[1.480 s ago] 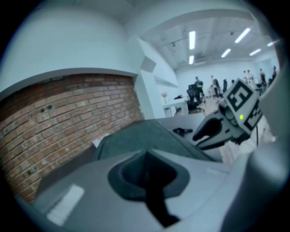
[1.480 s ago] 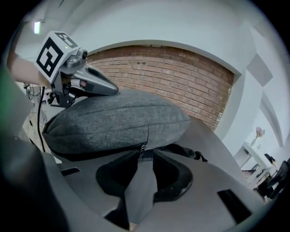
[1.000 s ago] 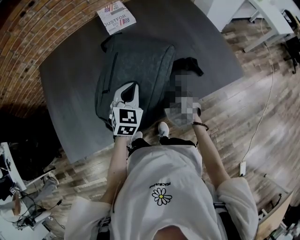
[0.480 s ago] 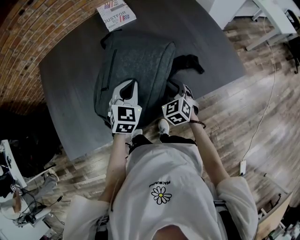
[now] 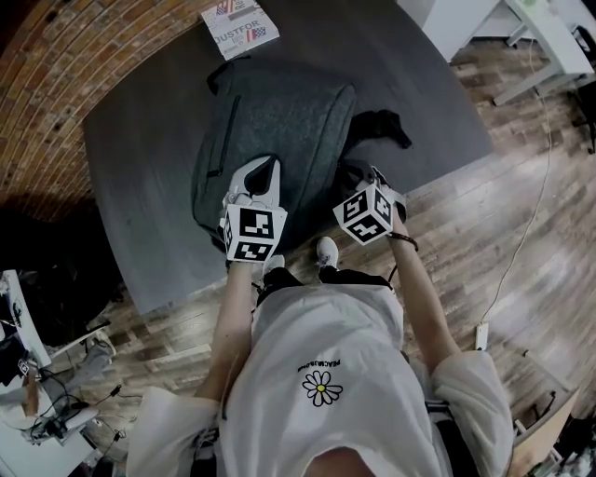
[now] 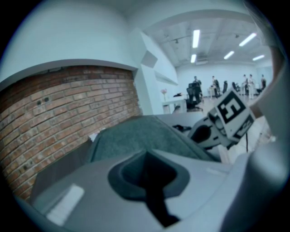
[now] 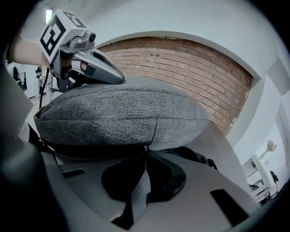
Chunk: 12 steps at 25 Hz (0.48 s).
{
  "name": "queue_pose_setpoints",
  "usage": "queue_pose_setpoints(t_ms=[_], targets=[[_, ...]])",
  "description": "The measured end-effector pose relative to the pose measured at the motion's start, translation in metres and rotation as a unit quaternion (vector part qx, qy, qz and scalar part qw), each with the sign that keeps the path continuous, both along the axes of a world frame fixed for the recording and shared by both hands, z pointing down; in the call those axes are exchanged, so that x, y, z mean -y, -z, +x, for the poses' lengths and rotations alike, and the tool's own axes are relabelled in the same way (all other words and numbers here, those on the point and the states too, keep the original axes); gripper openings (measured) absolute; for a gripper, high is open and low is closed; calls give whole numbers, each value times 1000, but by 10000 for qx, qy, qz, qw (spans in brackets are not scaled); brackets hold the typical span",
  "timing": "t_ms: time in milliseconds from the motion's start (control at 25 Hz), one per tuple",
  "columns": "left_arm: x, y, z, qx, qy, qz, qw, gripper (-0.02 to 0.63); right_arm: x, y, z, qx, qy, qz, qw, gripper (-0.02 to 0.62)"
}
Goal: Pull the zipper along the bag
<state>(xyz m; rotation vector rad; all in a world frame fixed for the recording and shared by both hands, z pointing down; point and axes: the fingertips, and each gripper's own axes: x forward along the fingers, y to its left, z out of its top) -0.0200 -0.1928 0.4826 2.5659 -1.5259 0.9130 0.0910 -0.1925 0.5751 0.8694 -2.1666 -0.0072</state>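
Note:
A grey fabric backpack (image 5: 279,130) lies on the dark table (image 5: 140,177). My left gripper (image 5: 267,168) is shut, and its tip presses on the top of the bag (image 7: 118,106). In the left gripper view its jaws (image 6: 147,156) meet with nothing between them. My right gripper (image 5: 356,179) is at the bag's near right edge. Its jaws (image 7: 146,152) have just been closing and are now shut on the small metal zipper pull (image 7: 146,146), at the dark zipper seam under the bag's bulge.
A printed booklet (image 5: 240,23) lies at the table's far edge. A black strap (image 5: 382,126) trails from the bag's right side. The table's near edge runs just before the person's shoes (image 5: 325,252) on the wooden floor. Behind the table is a brick wall (image 7: 190,68).
Both grippers and the bag stay where they were. The head view does not show the right jaws closing.

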Motion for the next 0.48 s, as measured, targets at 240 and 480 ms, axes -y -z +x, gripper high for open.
queue_pose_setpoints(t_ms=[240, 480], targets=[[3, -1, 2, -148, -108, -158, 9997, -2, -4, 2, 6, -295, 400, -286, 9984, 2], [4, -6, 2, -196, -122, -268, 9994, -2, -35, -3, 1, -729, 1098, -464, 9902, 2]])
